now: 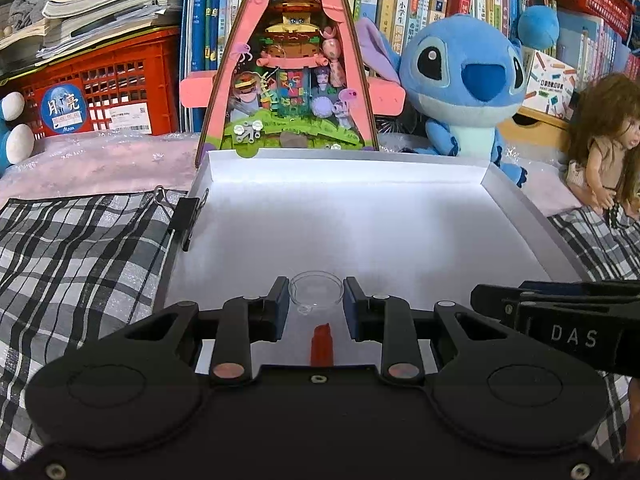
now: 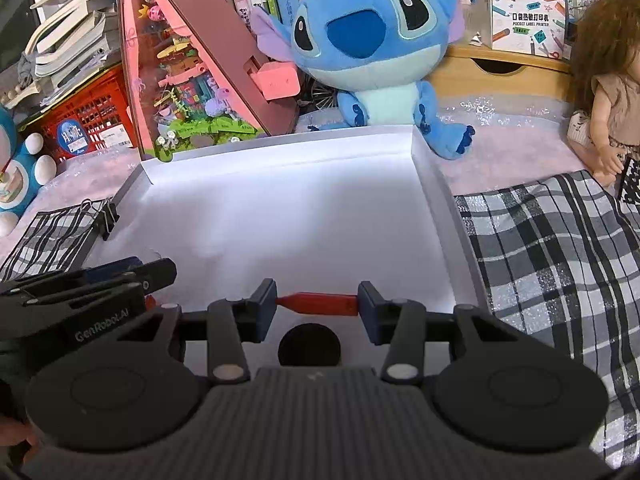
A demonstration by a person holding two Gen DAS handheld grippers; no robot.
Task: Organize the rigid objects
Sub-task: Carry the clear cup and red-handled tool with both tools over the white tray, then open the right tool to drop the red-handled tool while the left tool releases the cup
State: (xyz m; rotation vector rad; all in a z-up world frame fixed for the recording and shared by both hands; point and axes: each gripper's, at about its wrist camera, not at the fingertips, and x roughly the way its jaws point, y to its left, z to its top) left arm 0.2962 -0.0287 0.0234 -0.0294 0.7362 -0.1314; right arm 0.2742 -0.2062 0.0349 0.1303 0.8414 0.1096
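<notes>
STEP: cap fitting | left gripper [image 1: 316, 300] clamped on clear cap [image 1: 316, 293] | right gripper [image 2: 317, 305] clamped endwise on red stick [image 2: 320, 304] | white tray [image 2: 280, 216] beneath | ADVICE: align tip from 6 o'clock, press gently.

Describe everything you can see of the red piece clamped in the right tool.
The red piece is a slim, opaque bar, plastic by its look, with one end tapering to a narrow tip. It lies crosswise, about level, between the blue pads of the right tool, which press on its two ends. It hangs over the near part of the white tray. From the left wrist view it shows end-on, below a clear round cap.
</notes>
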